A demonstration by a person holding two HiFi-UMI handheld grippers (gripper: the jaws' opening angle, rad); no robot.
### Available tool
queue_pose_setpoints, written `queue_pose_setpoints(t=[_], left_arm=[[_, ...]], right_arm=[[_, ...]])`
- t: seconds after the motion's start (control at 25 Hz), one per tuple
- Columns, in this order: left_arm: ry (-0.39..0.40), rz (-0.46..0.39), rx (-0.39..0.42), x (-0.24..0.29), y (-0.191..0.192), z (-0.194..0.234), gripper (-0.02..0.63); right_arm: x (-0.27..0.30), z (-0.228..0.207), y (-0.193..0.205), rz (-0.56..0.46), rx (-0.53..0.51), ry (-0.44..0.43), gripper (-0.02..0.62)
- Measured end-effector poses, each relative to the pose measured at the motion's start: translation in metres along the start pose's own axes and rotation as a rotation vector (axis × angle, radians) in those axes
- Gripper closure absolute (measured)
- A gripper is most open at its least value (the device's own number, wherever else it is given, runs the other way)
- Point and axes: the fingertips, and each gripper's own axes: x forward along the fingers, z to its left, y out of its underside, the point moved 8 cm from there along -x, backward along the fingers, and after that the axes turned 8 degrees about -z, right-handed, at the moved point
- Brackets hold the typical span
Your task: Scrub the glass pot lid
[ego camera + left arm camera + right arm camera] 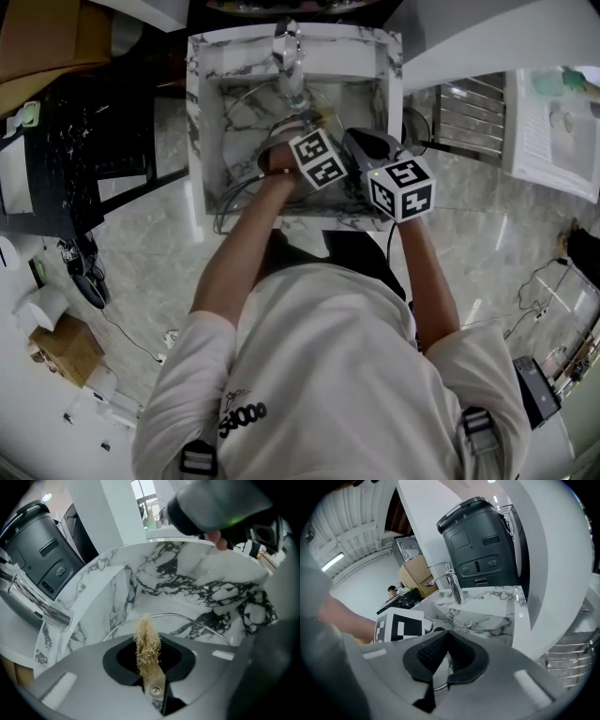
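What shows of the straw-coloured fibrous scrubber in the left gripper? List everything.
The straw-coloured fibrous scrubber is a narrow tuft of frizzy tan fibres fixed to a pale metal strip with a round rivet. It stands upright, clamped between the left gripper's dark jaws. Its tip points into the dark-veined white marble sink, showing above the rim of the glass pot lid; contact with the lid cannot be told.

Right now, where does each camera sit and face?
Head view: on the person's head, steeply down onto the sink; both forearms show.
Left gripper view: on the left hand-held gripper, along jaws gripping a scrubber, toward the glass lid.
Right gripper view: on the right hand-held gripper, pinching the lid, facing the faucet; left forearm shows.
Shared: both gripper views show the faucet.
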Motion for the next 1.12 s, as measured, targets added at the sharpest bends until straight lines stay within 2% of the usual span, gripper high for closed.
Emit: queue_pose_setpoints(t=[0.2, 0.44, 0.64, 0.92, 1.12], left_arm=[[0.09, -0.02, 0.101, -0.006, 0.001, -0.018, 0.546], [0.301, -0.014, 0.244, -0.022, 0.014, -0.043, 0.545], [0.402, 0.033, 0.266, -0.034, 0.034, -0.056, 0.543], [0.451, 0.103, 0.263, -0.047, 0.061, -0.058, 0.543], [0.43, 0.177, 0.228, -0.053, 0.078, -0.049, 0.543]], right_arm=[[-0.001, 0.003, 0.0, -0.004, -0.007, -0.005, 0.591], [-0.001, 0.006, -0.001, -0.008, -0.013, -0.01, 0.591], [0.0, 0.01, 0.002, 0.001, -0.018, -0.018, 0.591], [0.009, 0.019, 0.001, 0.007, -0.033, -0.038, 0.591], [0.016, 0.025, 0.0, 0.019, -0.044, -0.053, 0.591]])
